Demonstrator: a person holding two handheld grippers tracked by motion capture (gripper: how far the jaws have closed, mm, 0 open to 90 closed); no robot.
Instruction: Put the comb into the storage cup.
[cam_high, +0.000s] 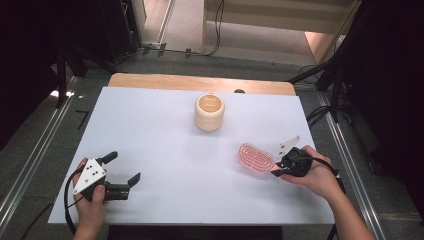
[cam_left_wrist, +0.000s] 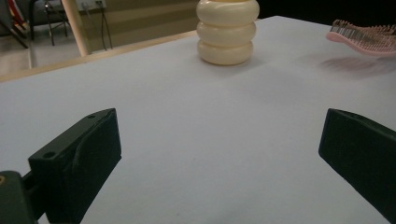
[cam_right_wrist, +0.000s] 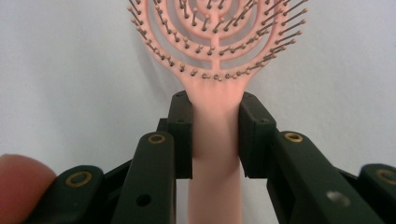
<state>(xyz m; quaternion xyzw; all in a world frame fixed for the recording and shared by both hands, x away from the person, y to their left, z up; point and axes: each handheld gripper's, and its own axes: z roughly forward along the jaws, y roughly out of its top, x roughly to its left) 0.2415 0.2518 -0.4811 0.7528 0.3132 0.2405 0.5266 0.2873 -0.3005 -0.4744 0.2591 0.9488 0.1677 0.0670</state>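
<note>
Gripping pink hairbrush (cam_right_wrist: 215, 70) handle, right gripper (cam_right_wrist: 215, 135), near table's (cam_high: 150, 130) right edge

- My right claw (cam_right_wrist: 215, 135) sits at the near right of the surface (cam_high: 165, 150), with the brush (cam_high: 256, 158) handle between its jaws; the head lies just beyond them.
- My left claw (cam_high: 122, 172) sits at the near left, well apart from the brush.
- The ringed pot (cam_high: 209, 112) stands farther back, between and beyond both claws.
</note>
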